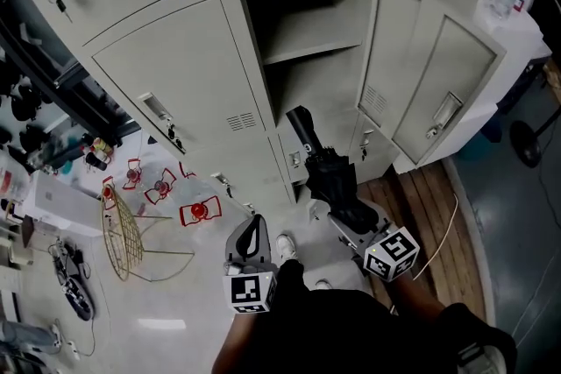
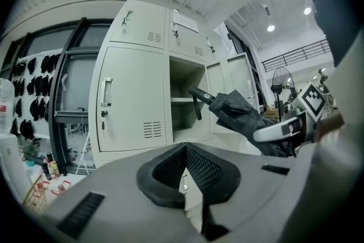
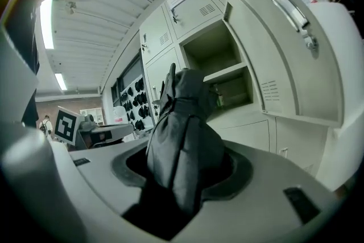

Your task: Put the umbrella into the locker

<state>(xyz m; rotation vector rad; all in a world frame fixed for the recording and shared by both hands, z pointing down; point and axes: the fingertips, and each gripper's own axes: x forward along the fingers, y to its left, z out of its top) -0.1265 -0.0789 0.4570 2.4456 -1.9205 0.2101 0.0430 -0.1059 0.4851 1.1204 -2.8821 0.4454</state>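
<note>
Umbrella [image 1: 331, 175]: folded black fabric, soft and creased, pointing toward 11 o'clock, near the locker's opening.
Locker [image 1: 311, 39]: smooth pale metal, boxy, door hanging open.
Right hand-held gripper [image 3: 182, 173]: pinching the umbrella.
Left hand-held gripper [image 2: 185, 171]: ribbed pads pressing together.

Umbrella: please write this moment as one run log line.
right hand-held gripper: shut on folded umbrella | left hand-held gripper: shut, empty | locker: door open | umbrella handle: points at opening
</note>
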